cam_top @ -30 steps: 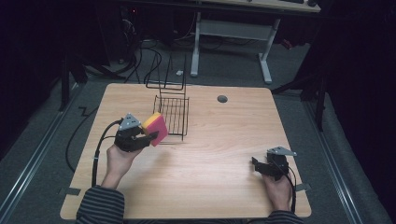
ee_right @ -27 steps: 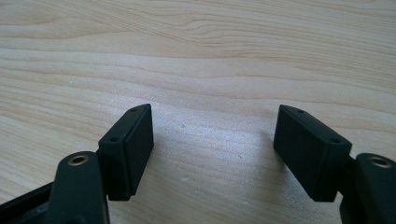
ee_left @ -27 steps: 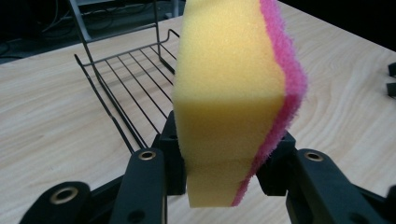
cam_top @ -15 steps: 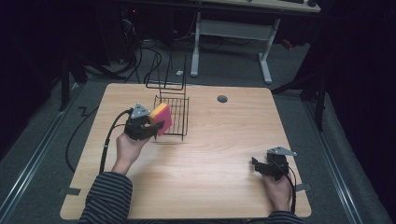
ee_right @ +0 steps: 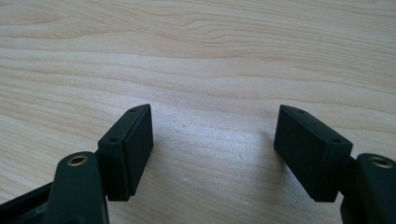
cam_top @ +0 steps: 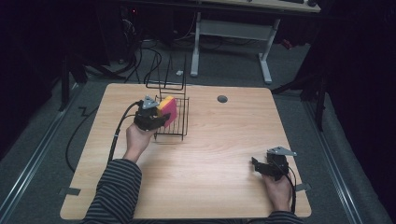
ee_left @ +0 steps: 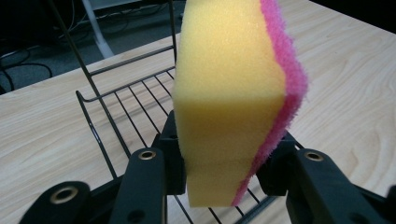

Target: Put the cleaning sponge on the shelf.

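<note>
Since a second ago my left gripper [cam_top: 161,119] has carried the sponge [cam_top: 167,108] forward, from short of the wire rack [cam_top: 180,122] to directly over its near left edge; my right gripper [cam_top: 261,167] has not moved.

The sponge, yellow foam [ee_left: 229,88] with a pink scouring face [ee_left: 292,88], stands on edge, pinched low across its thickness between my left jaws. In the left gripper view most of its body rises clear above the pads [ee_left: 175,156], and the foam bulges slightly at the clamp. The rack's floor wires [ee_left: 140,116] lie just beyond and beneath the jaws, with the upright back frame [ee_left: 135,58] farther ahead.

My judgement: the step in hand is placing the sponge in the rack. To do it well I should advance until the sponge's lower edge is past the near rim wire, lower it until it bears on the floor wires, then release, keeping the jaws from snagging a wire.

My right gripper rests well off to my right on the bare table [ee_right: 210,60], jaws spread wide with nothing between them.
</note>
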{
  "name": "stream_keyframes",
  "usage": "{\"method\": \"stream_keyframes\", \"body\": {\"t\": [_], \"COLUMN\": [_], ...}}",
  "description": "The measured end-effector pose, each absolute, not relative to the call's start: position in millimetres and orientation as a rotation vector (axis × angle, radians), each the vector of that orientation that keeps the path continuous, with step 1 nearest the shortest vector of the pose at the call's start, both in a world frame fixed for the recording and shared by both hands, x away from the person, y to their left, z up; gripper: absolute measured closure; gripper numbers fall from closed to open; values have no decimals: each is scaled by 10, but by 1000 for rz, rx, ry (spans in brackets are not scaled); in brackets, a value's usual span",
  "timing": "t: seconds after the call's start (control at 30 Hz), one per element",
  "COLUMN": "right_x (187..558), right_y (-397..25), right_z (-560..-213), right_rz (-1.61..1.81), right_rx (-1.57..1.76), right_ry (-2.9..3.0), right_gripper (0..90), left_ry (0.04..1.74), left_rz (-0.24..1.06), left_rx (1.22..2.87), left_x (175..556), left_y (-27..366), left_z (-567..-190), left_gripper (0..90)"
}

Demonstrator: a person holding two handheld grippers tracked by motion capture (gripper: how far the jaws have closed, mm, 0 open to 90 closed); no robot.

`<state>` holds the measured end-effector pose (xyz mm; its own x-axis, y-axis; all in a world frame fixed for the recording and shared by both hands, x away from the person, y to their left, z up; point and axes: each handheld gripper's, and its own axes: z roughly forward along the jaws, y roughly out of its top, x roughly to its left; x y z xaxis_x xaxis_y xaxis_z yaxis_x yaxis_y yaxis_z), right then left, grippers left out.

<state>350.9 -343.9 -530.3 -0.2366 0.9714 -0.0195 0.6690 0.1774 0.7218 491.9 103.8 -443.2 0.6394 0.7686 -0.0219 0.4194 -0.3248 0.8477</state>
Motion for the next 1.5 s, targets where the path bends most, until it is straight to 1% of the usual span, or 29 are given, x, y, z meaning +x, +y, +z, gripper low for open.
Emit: {"method": "stream_keyframes", "body": {"t": [0.1, 0.37, 0.53, 0.8, 1.07, 1.37, 1.5], "right_x": [3509, 3509, 3509, 3509, 3509, 3508, 3508], "right_y": [-3439, -3439, -3439, -3438, -3438, -3438, -3438], "right_z": [-5303, -5303, -5303, -5303, -5303, -5303, -5303], "right_rz": [826, 826, 826, 827, 827, 827, 827], "right_rx": [1540, 1539, 1539, 1539, 1539, 1539, 1539], "right_ry": [1976, 1977, 1977, 1978, 1978, 1978, 1978], "right_gripper": [286, 286, 286, 286, 286, 286, 286], "left_ry": [939, 998, 991, 987, 997, 1024, 1025], "left_rz": [495, 500, 523, 525, 504, 481, 497], "left_rx": [1946, 1978, 1990, 1991, 1991, 1972, 1942], "left_x": [4983, 5121, 5133, 5132, 5138, 5132, 5088], "left_y": [989, 958, 948, 946, 945, 960, 980], "left_z": [-4493, -4670, -4698, -4705, -4723, -4701, -4670], "left_gripper": [612, 611, 609, 598, 514, 340, 307]}}
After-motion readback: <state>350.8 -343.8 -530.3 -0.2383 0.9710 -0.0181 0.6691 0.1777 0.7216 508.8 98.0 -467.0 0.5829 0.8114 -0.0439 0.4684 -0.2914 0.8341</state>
